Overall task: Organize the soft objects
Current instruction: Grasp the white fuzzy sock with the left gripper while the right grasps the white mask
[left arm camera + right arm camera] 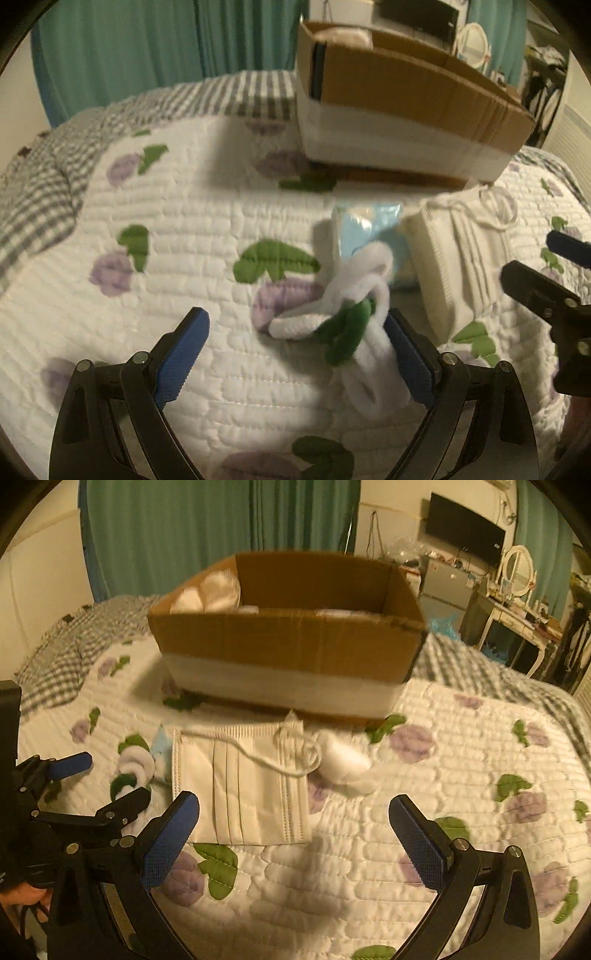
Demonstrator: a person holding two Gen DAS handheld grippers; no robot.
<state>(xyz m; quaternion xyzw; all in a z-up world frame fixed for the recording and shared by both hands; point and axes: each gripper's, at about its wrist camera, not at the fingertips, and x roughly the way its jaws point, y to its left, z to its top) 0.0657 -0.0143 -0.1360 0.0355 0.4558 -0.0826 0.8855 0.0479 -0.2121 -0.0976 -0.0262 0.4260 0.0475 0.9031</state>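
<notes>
From the left wrist, the left hand-held gripper (297,334) is seen spread wide over the quilted bed (155,280). A fuzzy white-and-green chain of loops (354,314) lies against its right finger, its long axis running away ahead.

From the right wrist, the right hand-held gripper (293,821) is spread, nothing pinched. A white face mask (240,790) lies flat just ahead, lengthwise toward the cardboard box (291,642); a cotton ball (345,762) is beside it.

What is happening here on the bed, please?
A person holds two grippers over a quilted bed, sorting soft things into a cardboard box that already holds some white items. The left gripper is open around a white and green fuzzy loop toy. The right gripper is open and empty, near a white face mask and a cotton wad.
</notes>
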